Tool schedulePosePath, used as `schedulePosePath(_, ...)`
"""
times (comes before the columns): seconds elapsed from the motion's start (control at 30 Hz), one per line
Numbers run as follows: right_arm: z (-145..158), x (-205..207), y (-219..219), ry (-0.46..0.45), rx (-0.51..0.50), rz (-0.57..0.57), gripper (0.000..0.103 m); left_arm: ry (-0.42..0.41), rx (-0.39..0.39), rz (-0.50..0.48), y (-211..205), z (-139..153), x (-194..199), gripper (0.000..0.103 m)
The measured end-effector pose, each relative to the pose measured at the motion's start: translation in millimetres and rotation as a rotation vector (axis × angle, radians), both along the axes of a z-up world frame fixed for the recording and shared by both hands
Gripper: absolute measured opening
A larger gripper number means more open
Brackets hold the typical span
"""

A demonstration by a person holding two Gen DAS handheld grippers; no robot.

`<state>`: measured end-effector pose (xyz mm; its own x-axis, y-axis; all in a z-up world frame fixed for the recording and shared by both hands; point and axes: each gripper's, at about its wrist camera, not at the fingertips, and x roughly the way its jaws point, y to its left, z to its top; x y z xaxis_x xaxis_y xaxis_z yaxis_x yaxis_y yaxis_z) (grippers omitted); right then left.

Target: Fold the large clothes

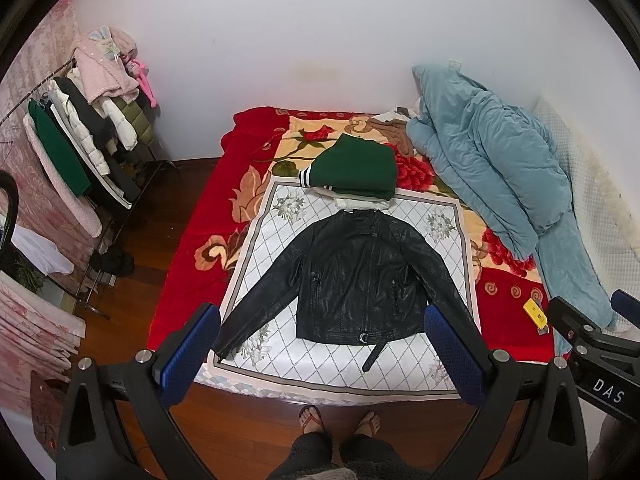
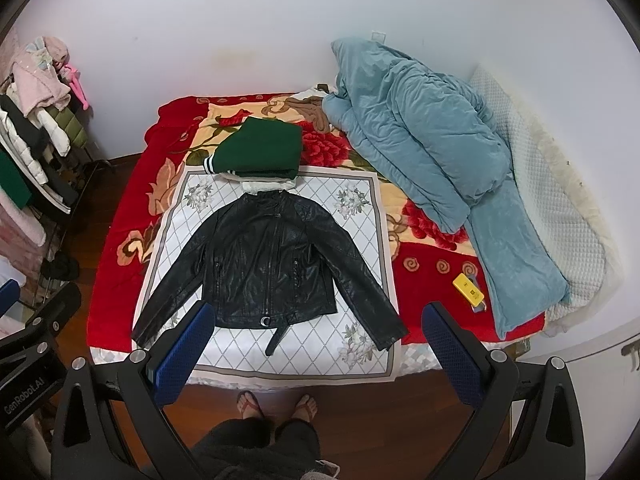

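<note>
- A black leather-look jacket (image 1: 356,276) lies flat and face up on a white patterned cloth (image 1: 280,208), which is spread over a red floral blanket (image 1: 188,216) on the bed. The collar points to twelve o'clock. The sleeves splay toward seven and five o'clock.
- In the right wrist view the same jacket (image 2: 268,264) sits a little left of centre, its belt strap trailing at six o'clock off the hem.
- Handling, as a judgement: the jacket looks heavy and fairly stiff, with a shiny surface that may slide between the pads. It will probably hold broad creases and spring back rather than drape softly.
- Best holds, as a judgement: the cuffs or the shoulder seams, where the material is doubled and gives a firm edge.
- Behind the collar at twelve o'clock lies a folded green garment (image 1: 356,168) on top of something white.
- A rumpled blue quilt (image 1: 492,168) fills the two o'clock side, and a yellow object (image 1: 535,314) lies at four o'clock.
- The left gripper (image 1: 322,354) hangs above the near edge of the bed, its blue pads spread wide and empty.
- The right gripper (image 2: 316,354) is alongside at a similar height, also spread wide and holding nothing.
- The person's feet in sandals (image 1: 340,420) stand at six o'clock on the wood floor.
</note>
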<state>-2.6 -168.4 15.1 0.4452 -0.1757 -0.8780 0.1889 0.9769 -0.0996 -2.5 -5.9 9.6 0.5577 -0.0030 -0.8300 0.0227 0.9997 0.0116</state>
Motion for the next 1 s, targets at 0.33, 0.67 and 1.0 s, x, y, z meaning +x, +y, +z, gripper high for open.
schedulePosePath(0.33,0.9,-1.1,1.5,-0.002,0.001,0.002,0.103,0.0,0.0,-0.002,0.3,-0.2,-0.7,0.103)
schedulePosePath(0.67,16.6,-6.5,2.6,-0.003,0.0,0.008,0.103,-0.005,-0.001,0.0,-3.9,12.3,-2.0,0.103)
schedulePosePath(1.0,23.6,-6.4,6.5,-0.007,-0.004,0.007,0.103,-0.006,-0.003,-0.001,-5.5,17.5,-1.8,0.103)
